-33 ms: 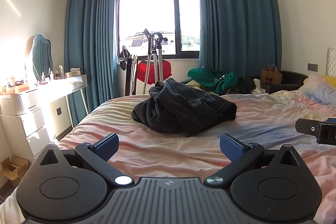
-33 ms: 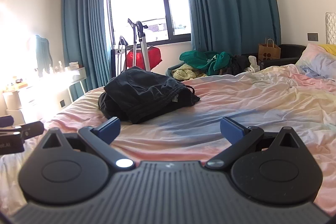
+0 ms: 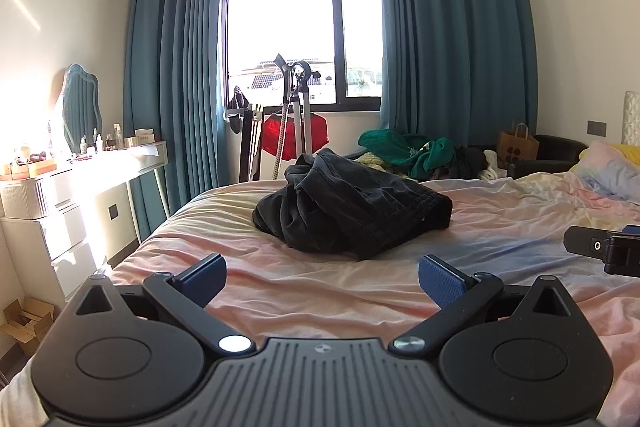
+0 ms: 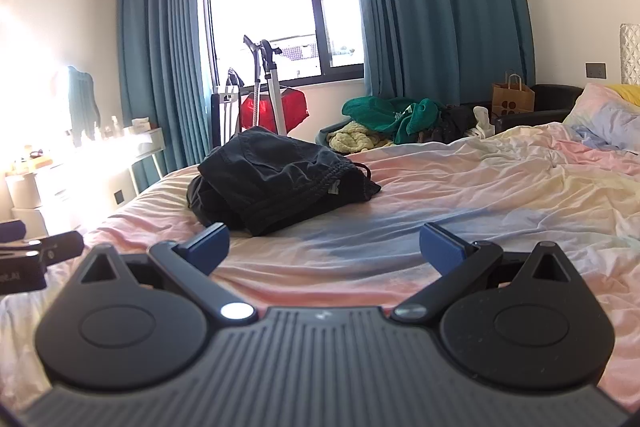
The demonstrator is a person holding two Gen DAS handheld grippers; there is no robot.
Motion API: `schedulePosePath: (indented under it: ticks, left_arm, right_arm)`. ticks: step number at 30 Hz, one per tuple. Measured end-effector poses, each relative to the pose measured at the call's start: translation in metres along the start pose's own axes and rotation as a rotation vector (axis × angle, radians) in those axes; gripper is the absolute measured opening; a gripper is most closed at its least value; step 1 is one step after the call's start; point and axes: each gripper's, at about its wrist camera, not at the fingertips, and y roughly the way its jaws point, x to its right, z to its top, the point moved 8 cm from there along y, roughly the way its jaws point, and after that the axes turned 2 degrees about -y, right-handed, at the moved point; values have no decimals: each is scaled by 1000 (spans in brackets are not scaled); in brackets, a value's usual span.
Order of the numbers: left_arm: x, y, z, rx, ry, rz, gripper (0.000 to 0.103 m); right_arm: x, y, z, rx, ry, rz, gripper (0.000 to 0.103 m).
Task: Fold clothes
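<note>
A crumpled black garment (image 3: 352, 213) lies in a heap on the pastel pink, yellow and blue bed sheet (image 3: 304, 291); it also shows in the right wrist view (image 4: 276, 179). My left gripper (image 3: 322, 277) is open and empty, low over the sheet, short of the garment. My right gripper (image 4: 324, 247) is open and empty, to the right of the garment and nearer than it. The right gripper's tip shows at the right edge of the left wrist view (image 3: 604, 251). The left gripper's tip shows at the left edge of the right wrist view (image 4: 36, 255).
A pile of green and yellow clothes (image 3: 408, 151) lies beyond the bed's far side. A white dresser (image 3: 60, 207) with a mirror stands at left. A clothes stand with a red item (image 3: 294, 135) is before the window. Pillows (image 4: 604, 119) lie at right.
</note>
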Motion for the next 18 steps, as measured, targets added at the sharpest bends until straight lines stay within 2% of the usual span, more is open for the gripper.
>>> schedulePosePath:
  ticks: [18]
  left_arm:
    - [0,3,-3,-3,2,-6,103]
  right_arm:
    - [3,0,0,-5,12,-3,103]
